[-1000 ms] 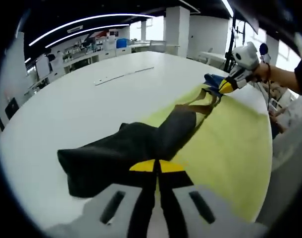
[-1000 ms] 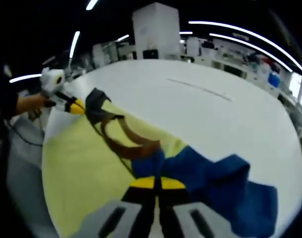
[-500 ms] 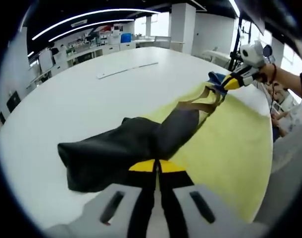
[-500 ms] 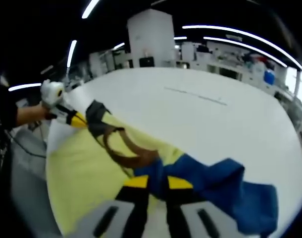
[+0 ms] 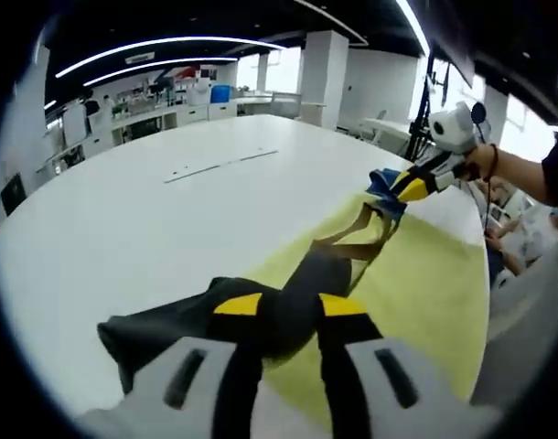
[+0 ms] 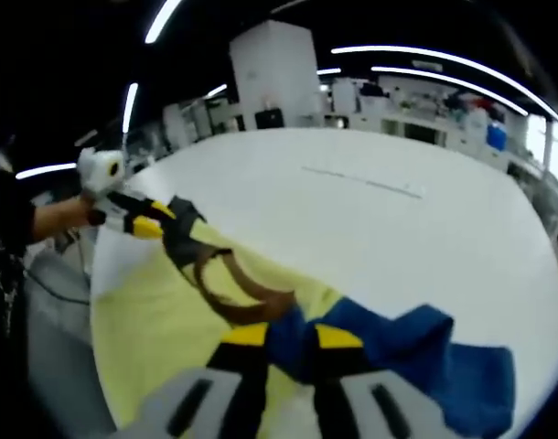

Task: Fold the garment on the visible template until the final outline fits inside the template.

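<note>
Bright ceiling strip lights; fisheye-warped edges; slight blur.

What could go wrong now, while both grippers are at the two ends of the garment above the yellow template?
1. Both the left gripper and the right gripper now stand open around the blue garment, so an end may drop bunched.
2. Part of the garment lies off the yellow template, on the white table, so the outline may not fit.
3. The brown straps look twisted and may tangle.
</note>
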### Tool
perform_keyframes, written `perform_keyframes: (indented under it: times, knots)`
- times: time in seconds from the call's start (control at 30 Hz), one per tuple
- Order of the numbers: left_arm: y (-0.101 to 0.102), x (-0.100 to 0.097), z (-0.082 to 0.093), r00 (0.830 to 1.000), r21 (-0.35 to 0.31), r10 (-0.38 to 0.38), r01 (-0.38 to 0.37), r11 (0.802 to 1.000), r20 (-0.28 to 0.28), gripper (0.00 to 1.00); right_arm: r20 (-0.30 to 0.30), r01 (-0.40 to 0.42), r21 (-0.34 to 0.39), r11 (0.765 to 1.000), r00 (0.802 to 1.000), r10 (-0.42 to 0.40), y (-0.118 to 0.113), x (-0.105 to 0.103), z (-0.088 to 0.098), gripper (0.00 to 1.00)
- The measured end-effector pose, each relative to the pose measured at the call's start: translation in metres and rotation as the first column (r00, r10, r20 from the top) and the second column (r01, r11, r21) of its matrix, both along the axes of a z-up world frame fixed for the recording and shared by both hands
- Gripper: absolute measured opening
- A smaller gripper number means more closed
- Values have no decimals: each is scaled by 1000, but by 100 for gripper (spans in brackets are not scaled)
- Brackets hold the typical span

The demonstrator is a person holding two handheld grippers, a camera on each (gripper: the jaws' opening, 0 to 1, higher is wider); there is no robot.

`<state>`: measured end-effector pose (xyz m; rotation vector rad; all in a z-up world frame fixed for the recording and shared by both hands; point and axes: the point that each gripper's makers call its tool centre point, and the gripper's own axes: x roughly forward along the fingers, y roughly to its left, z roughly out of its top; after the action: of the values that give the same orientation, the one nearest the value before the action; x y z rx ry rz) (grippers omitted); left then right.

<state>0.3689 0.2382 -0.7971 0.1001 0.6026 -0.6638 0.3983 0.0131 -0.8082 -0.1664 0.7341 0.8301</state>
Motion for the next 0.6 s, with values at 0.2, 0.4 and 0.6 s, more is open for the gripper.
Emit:
perform_keyframes:
  times: [0.2,0.4,0.6]
  knots:
    - [-12,9,-13,999,-9,-28,28,1000,-46,25,-19,-19,-21,1000,1000,18,4,3,-8,13]
    - [-14,11,-31,995,18,-43,45,999,-94,21,-29,-25,-47,999,999,24,5,-1,-11,8]
    - [-12,10,-34,993,19,-32,34,999,-116,12,-39,-22,-62,998,999,20,1,-1,-15,2]
